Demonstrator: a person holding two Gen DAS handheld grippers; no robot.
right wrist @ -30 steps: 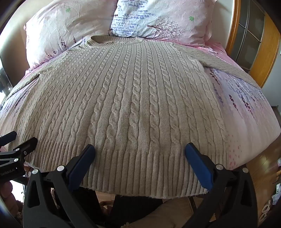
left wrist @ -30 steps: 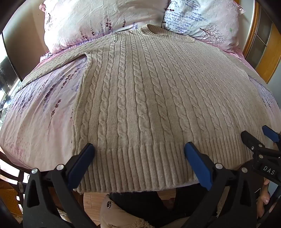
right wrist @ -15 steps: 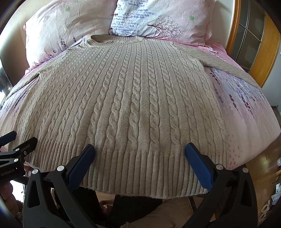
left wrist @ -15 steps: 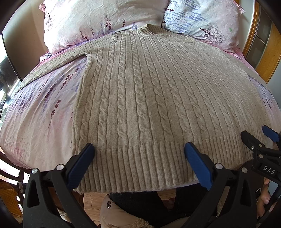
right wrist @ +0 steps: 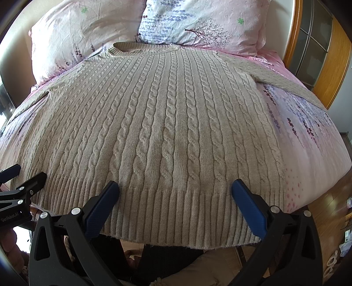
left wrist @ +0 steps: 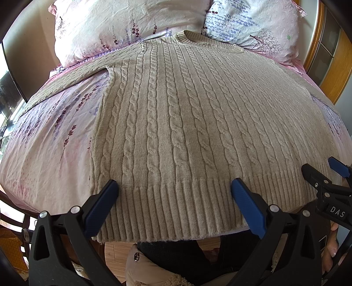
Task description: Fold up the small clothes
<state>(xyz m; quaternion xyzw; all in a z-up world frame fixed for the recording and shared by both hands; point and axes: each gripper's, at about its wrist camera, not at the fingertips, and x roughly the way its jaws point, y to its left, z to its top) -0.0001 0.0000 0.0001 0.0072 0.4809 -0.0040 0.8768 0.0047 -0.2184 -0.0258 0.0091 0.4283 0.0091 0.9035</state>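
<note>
A beige cable-knit sweater [left wrist: 182, 114] [right wrist: 167, 114] lies flat and spread out on the bed, collar toward the pillows, ribbed hem at the near edge, both sleeves stretched sideways. My left gripper [left wrist: 173, 191] hovers open over the left half of the hem, blue pads wide apart with nothing between them. My right gripper [right wrist: 175, 191] hangs open over the right half of the hem in the same way. Each gripper shows at the edge of the other's view: the right gripper [left wrist: 330, 176] and the left gripper [right wrist: 19, 180].
Two floral pillows [left wrist: 123, 24] [right wrist: 198, 19] lean at the head of the pink floral bedsheet [left wrist: 48, 140]. A wooden-framed cabinet [right wrist: 319, 48] stands at the right. The person's legs [left wrist: 176, 259] are at the bed's near edge, above a wooden floor [right wrist: 325, 211].
</note>
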